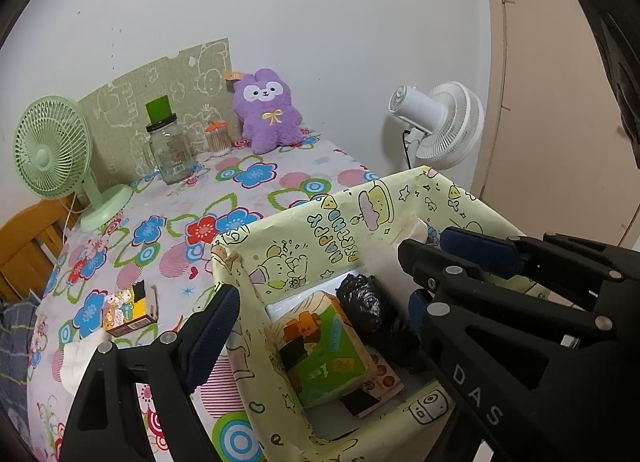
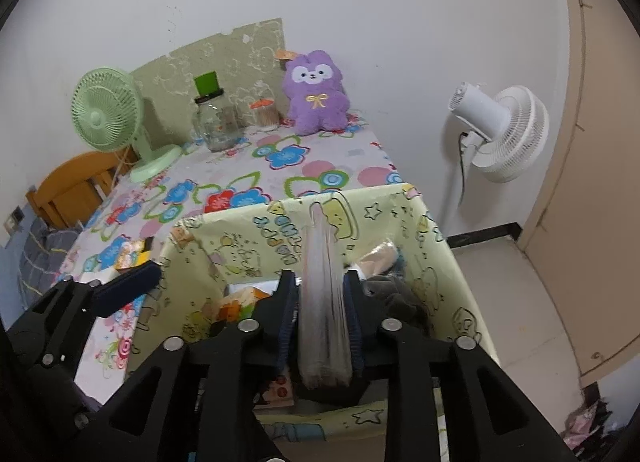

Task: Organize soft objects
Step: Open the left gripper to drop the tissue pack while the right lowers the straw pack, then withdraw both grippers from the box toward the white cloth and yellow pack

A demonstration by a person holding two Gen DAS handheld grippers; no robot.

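Observation:
A yellow cartoon-print box (image 1: 304, 230) stands at the table's near right corner; it also shows in the right wrist view (image 2: 224, 246). Inside lie a green tissue pack (image 1: 328, 346), a black fuzzy item (image 1: 360, 302) and a dark grey cloth (image 2: 400, 298). My right gripper (image 2: 322, 290) is shut on a clear plastic-wrapped pack (image 2: 324, 294), held upright over the box. My left gripper (image 1: 320, 302) is open and empty, straddling the box's left wall. A purple plush bunny (image 1: 268, 110) sits at the table's far end against the wall.
On the flowered tablecloth (image 1: 248, 178) stand a green desk fan (image 1: 56, 150), a glass jar (image 1: 168, 150) and a cotton-swab jar (image 1: 218, 138). A small colourful carton (image 1: 128, 310) and white tissue (image 1: 80, 358) lie near left. A white fan (image 1: 436, 122) stands right of the table.

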